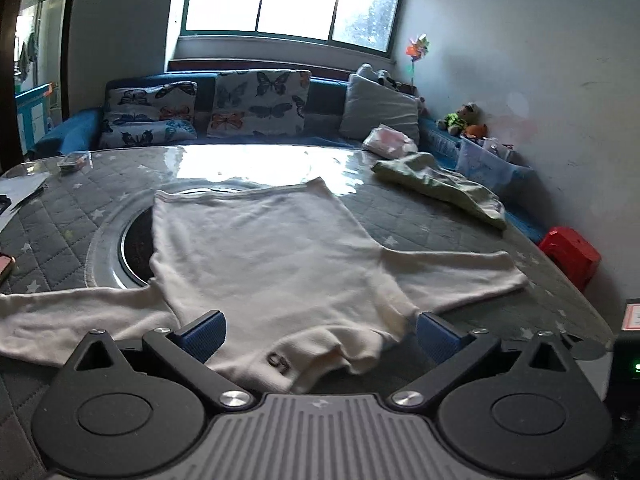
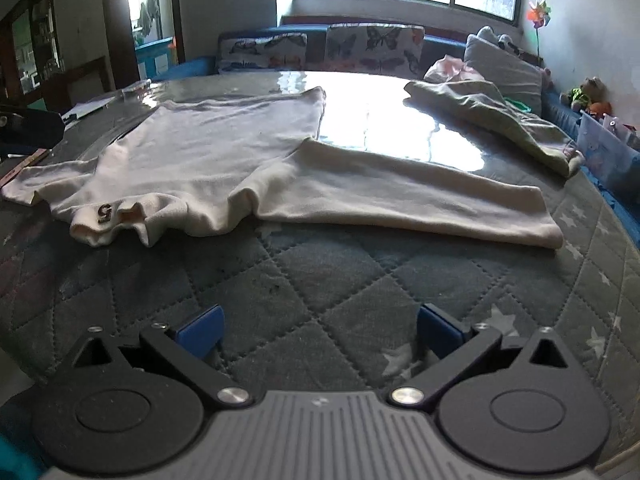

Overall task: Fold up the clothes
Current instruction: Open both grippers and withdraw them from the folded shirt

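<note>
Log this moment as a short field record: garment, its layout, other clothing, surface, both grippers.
garment: cream long-sleeved knit top with a "5" patch at the collar
layout: spread flat, both sleeves out sideways
other clothing: crumpled pale green garment, lying apart
surface: grey quilted star-print cover
left gripper: open, over the collar
right gripper: open, over bare cover

You see a cream shirt (image 1: pixel 264 256) of soft, matt knitted cloth, finely ribbed at its hem. Under it lies a grey table cover (image 2: pixel 280 292) of quilted cloth, stitched in diamonds, sealed beneath a glossy clear film that glares white at the far side. The left gripper (image 1: pixel 320 330) shows ridged blue plastic pads (image 1: pixel 206 330), matt black plastic arms and shiny metal rivets. Far right, the green garment (image 1: pixel 440 186) is crumpled matt cloth.
</note>
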A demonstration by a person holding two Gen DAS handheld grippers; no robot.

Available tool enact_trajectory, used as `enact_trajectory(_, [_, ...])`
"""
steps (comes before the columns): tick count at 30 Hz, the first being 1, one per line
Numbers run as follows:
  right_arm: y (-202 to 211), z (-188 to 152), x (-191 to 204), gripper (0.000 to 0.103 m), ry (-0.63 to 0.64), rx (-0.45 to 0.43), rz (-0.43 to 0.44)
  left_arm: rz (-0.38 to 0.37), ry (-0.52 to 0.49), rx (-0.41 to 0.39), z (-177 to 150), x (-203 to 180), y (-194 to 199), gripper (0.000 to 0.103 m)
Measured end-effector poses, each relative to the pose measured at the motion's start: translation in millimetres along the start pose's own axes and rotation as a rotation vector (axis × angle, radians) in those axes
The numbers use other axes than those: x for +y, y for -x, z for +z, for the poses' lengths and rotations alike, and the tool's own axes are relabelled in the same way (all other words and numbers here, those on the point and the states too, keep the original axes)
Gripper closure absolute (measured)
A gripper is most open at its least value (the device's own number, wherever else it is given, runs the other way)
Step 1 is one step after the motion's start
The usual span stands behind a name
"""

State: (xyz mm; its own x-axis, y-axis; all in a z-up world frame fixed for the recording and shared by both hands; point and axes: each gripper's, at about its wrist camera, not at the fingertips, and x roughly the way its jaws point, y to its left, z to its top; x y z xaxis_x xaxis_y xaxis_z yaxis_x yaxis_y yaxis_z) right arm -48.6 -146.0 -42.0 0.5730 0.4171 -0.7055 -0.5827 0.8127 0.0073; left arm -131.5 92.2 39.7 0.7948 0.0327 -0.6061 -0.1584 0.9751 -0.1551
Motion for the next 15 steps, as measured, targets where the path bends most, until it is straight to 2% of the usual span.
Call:
enact_trajectory(5, [3, -5, 3, 0.000, -0.017, -0.037, -0.021, 0.030, -0.032, -0.014, -8, -11, 11, 0.000])
enact_trajectory(15, [8, -19, 8, 0.000, -0.041, -0.121, -0.050, 0.044, -0.029, -0.049, -24, -19, 32, 0.000])
